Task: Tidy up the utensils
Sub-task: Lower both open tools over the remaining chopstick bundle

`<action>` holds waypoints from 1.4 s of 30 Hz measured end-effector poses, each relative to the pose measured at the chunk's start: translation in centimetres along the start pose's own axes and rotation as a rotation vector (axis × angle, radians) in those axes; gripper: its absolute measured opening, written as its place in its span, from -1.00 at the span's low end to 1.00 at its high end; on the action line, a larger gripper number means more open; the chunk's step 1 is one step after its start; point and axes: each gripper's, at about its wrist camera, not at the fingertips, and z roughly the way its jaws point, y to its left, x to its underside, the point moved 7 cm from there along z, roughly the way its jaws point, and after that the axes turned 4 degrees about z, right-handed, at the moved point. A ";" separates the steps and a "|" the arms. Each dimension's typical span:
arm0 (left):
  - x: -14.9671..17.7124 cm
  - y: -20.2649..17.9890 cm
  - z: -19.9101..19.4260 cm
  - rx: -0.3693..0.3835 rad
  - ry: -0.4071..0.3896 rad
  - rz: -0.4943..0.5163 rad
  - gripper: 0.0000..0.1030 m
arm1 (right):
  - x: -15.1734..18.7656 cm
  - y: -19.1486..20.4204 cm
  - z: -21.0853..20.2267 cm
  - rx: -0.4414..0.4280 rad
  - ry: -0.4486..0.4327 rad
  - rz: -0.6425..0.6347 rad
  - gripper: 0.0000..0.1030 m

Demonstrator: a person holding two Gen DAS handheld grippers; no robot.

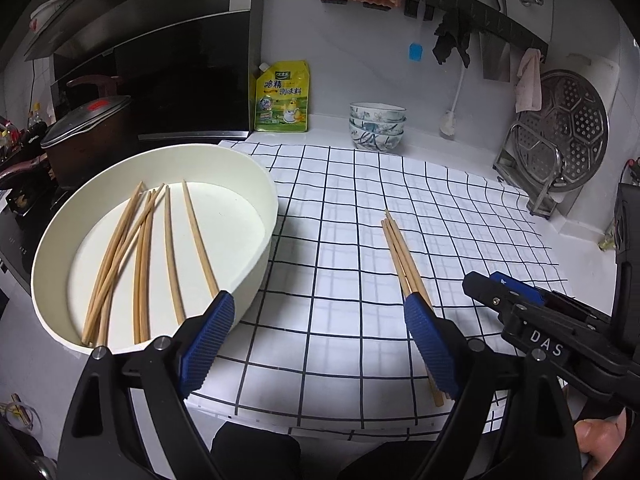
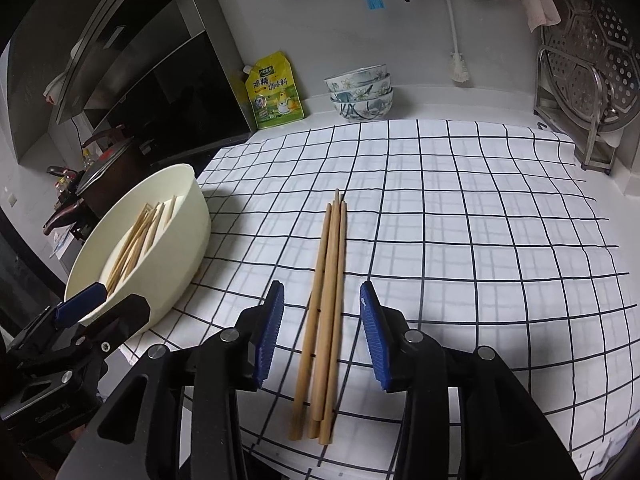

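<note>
A small bundle of wooden chopsticks (image 2: 332,240) lies side by side on the checked cloth (image 2: 460,220). My right gripper (image 2: 322,286) straddles the bundle's near half. It is partly open, with a gap between each blue pad and the sticks. A cream round basin (image 1: 256,184) holds several loose chopsticks (image 1: 140,248). My left gripper (image 1: 318,298) hangs wide open between basin and bundle (image 1: 400,252), with nothing between its fingers. Its left finger (image 1: 208,336) sits near the basin rim. In the right wrist view, the left gripper (image 2: 80,308) sits by the basin (image 2: 168,248).
Stacked patterned bowls (image 1: 377,126) and a yellow seasoning pouch (image 1: 282,98) stand at the back by the wall. A metal rack with a steamer plate (image 1: 568,132) stands at the right. A pot (image 1: 86,132) sits on the stove at the left. The cloth's front edge is close.
</note>
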 end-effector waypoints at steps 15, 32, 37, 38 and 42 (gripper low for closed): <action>0.9 -0.5 0.9 -0.036 0.030 0.000 0.70 | 0.9 -1.5 1.7 -0.011 0.042 0.000 -0.22; 2.2 -0.7 1.6 -0.067 0.052 0.003 0.71 | 2.5 -2.6 4.1 0.087 0.101 -0.068 -0.17; 2.4 -0.8 1.9 -0.067 0.060 0.008 0.71 | 2.9 -2.5 4.6 0.121 0.110 -0.100 -0.17; 2.4 -0.7 1.9 -0.068 0.060 0.007 0.71 | 3.0 -2.5 4.8 0.128 0.114 -0.108 -0.17; 2.4 -0.4 2.1 -0.071 0.062 -0.002 0.71 | 3.2 -2.3 4.9 0.129 0.120 -0.118 -0.17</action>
